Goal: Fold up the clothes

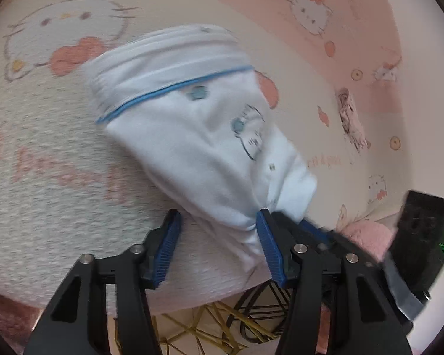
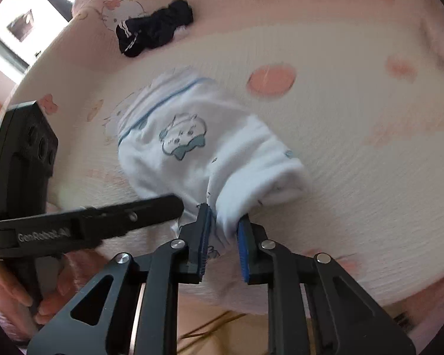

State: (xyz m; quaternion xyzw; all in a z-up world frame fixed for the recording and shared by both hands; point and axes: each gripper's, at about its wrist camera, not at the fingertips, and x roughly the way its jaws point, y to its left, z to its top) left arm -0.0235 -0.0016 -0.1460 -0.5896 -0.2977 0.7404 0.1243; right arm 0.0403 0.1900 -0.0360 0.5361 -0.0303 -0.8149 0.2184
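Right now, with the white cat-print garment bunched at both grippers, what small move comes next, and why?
Probably close the left gripper on the near hem. The small white garment with blue piping and cat print lies between its pads, apparently unclamped, while the right gripper already pinches a fold. Both corners need holding before folding.

A small white garment [image 1: 192, 136] with a blue line and little cat pictures is seen lying on a pink and cream cat-print blanket [image 1: 44, 162]. Its near end is bunched between the blue pads of the left gripper [image 1: 219, 222]. The right gripper [image 1: 310, 224] is seen beside it.
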